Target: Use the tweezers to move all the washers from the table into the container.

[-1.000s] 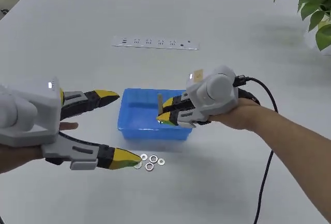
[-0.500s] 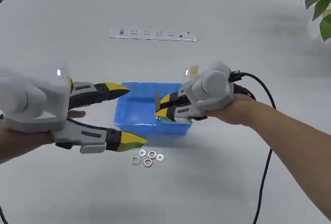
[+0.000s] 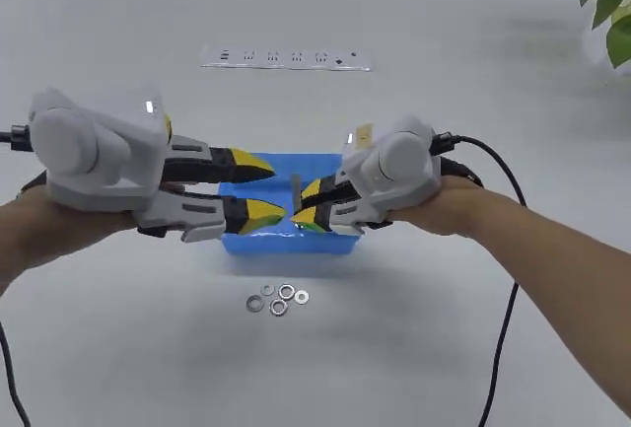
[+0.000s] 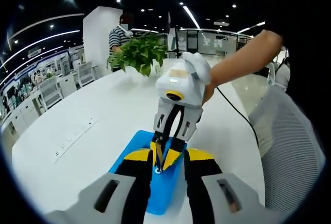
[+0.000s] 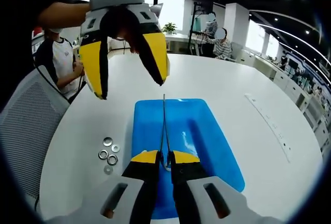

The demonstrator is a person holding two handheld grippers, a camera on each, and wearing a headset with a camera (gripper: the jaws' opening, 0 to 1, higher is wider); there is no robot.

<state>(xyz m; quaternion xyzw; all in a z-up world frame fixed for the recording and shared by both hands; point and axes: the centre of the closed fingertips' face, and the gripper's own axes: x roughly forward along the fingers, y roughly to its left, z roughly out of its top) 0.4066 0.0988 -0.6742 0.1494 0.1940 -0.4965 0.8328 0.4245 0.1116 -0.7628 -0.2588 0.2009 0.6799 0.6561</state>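
Several small metal washers (image 3: 277, 299) (image 5: 108, 154) lie in a cluster on the white table just in front of the blue container (image 3: 330, 242) (image 5: 207, 146) (image 4: 135, 149). My right gripper (image 3: 308, 205) (image 5: 164, 158) hovers over the container, shut on thin metal tweezers (image 3: 296, 188) (image 5: 164, 123) (image 4: 158, 159) whose tips point towards the left gripper. Facing it, my left gripper (image 3: 261, 190) (image 4: 169, 155) is open, its yellow-tipped jaws spread on either side of the tweezers' tips without touching them. In the right gripper view the left gripper (image 5: 129, 81) hangs in from the top.
A white power strip (image 3: 286, 58) lies farther back on the table. A green plant (image 3: 606, 3) stands at the back right. A black cable (image 3: 508, 299) runs from the right gripper towards the near edge. A mesh chair (image 5: 31, 131) stands beside the table.
My left gripper has risen from beside the washers and moved right, over the container's near-left part, up to the tweezers' tips. The right gripper has hardly moved.
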